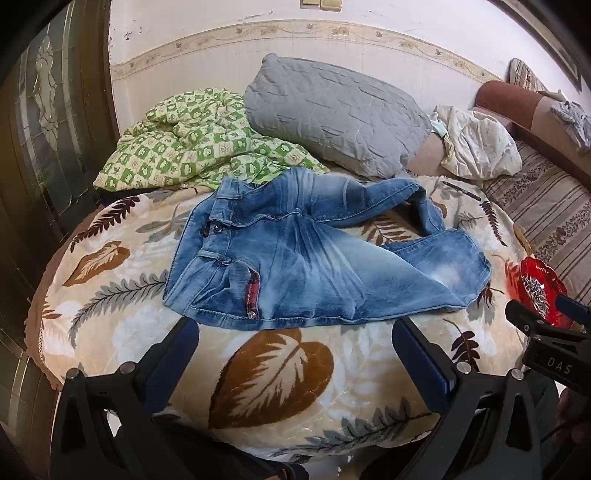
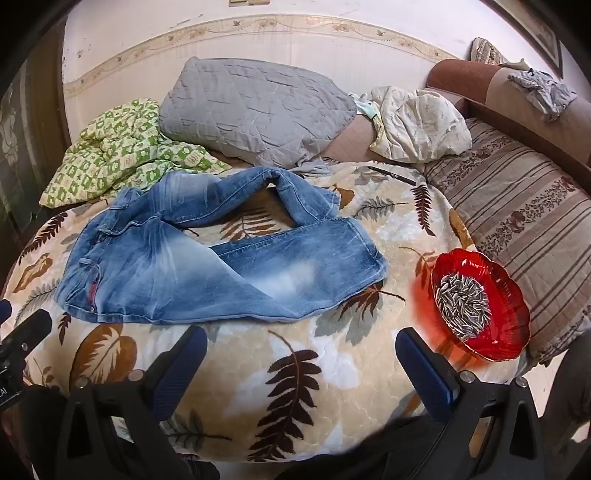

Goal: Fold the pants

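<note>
White letters "DAS" stand on the right gripper body.

A lived-in bedroom in a home.

A bed takes up most of both views, covered by a plush blanket printed with brown and grey leaves. At its far side lie a grey quilted pillow, a crumpled green-checked quilt and a bundled pale sheet. Jeans lie spread on the blanket, with a red bowl of sunflower seeds and a pen nearby. To the right stands a sofa with a striped floral seat and a brown back with a grey cloth draped over it. The wall behind carries a flowered border strip, and a dark patterned-glass door stands at the left.
</note>
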Tool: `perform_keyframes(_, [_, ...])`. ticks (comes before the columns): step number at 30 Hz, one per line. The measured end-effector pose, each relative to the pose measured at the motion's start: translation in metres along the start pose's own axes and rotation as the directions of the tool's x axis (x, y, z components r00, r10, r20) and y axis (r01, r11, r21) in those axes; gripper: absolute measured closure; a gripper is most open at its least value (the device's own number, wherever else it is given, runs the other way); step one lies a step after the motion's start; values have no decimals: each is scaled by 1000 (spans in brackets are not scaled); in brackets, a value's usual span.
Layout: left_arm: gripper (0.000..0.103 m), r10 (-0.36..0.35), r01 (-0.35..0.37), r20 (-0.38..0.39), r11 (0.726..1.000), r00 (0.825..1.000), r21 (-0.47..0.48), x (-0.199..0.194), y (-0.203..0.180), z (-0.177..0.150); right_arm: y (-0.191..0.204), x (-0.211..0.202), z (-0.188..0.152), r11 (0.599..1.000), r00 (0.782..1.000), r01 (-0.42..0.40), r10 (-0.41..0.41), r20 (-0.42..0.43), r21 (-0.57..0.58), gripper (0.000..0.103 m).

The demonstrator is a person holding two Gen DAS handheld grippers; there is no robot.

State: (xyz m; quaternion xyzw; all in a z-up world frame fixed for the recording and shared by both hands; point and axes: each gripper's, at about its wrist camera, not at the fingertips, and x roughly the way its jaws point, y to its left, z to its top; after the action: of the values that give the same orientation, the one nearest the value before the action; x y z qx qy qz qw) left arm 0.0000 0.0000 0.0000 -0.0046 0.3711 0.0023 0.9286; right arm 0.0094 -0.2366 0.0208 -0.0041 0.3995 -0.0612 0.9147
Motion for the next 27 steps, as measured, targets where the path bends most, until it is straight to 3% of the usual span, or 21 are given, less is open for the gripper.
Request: perform_keyframes(27, [0, -26, 26, 4, 999, 1000, -24, -5, -1, -1, 2, 2, -1, 1000, 1000, 3, -3, -5, -7, 0])
